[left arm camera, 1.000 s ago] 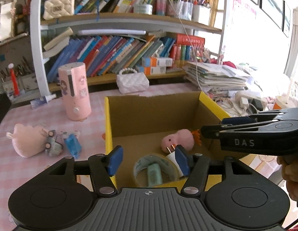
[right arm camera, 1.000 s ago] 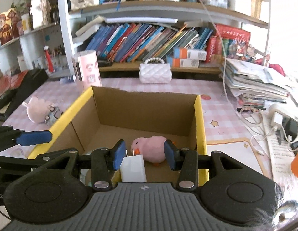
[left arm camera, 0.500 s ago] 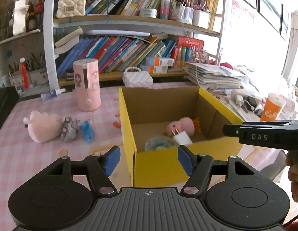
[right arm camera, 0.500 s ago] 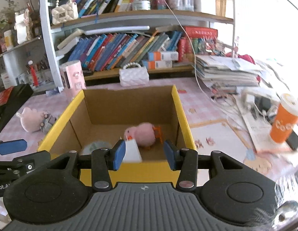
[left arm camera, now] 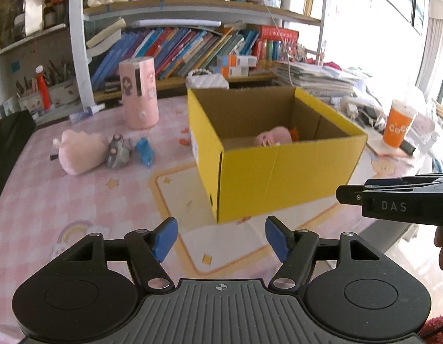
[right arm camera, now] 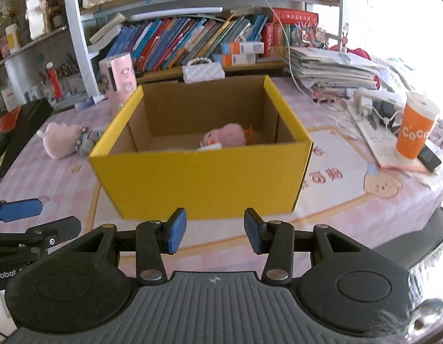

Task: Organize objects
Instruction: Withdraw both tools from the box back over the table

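Note:
A yellow cardboard box [left arm camera: 278, 177] [right arm camera: 201, 183] stands open on the pink checked table. Inside lie a pink plush chick [left arm camera: 274, 137] [right arm camera: 225, 137] and a white charger [right arm camera: 210, 146], mostly hidden by the front wall. Left of the box lie a pink plush toy [left arm camera: 78, 152] [right arm camera: 59, 140], a grey toy car [left arm camera: 118, 150] [right arm camera: 84, 144] and a blue toy [left arm camera: 145, 150]. My left gripper [left arm camera: 220, 238] is open and empty, in front of the box's left corner. My right gripper [right arm camera: 214, 230] is open and empty, in front of the box.
A pink cylinder [left arm camera: 138, 93] [right arm camera: 121, 78] and a white quilted purse [left arm camera: 207, 80] [right arm camera: 202, 70] stand behind the box by the bookshelf. An orange cup [left arm camera: 399, 123] [right arm camera: 416, 124], stacked papers [right arm camera: 333, 70] and cables lie to the right. A black case [left arm camera: 9, 143] sits at far left.
Both grippers have pulled back out of the box and towards the table's front edge. The white charger, between the right gripper's fingers a second ago, now lies in the box.

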The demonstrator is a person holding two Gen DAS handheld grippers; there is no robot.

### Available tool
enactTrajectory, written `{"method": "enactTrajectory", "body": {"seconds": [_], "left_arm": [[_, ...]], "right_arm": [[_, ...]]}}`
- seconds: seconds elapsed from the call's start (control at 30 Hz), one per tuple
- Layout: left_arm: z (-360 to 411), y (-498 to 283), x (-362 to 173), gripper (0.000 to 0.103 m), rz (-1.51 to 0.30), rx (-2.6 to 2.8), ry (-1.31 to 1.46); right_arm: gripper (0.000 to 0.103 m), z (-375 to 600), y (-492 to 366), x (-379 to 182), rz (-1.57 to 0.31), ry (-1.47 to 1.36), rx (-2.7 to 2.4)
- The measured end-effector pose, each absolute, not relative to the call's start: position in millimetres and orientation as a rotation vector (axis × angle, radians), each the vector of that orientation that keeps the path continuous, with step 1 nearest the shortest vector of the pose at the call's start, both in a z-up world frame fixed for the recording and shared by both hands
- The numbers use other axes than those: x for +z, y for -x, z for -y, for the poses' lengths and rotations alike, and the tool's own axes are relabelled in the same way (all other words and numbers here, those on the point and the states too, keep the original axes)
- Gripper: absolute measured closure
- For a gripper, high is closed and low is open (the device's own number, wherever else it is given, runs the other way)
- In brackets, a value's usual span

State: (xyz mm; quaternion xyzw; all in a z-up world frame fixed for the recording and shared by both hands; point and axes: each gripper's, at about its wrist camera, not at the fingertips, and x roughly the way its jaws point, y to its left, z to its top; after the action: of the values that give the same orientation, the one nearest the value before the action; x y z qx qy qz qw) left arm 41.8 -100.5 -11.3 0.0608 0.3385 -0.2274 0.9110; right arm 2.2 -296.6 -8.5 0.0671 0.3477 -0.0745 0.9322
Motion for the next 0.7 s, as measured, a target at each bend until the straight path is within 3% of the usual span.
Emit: {"method": "enactTrajectory", "body": {"seconds": [0.7], "left_arm": [[48, -3, -26, 0.032, -0.77, -0.454, -0.15]], "right_arm": [[0.06, 232, 38, -26, -0.776, -0.134, -0.103]]}}
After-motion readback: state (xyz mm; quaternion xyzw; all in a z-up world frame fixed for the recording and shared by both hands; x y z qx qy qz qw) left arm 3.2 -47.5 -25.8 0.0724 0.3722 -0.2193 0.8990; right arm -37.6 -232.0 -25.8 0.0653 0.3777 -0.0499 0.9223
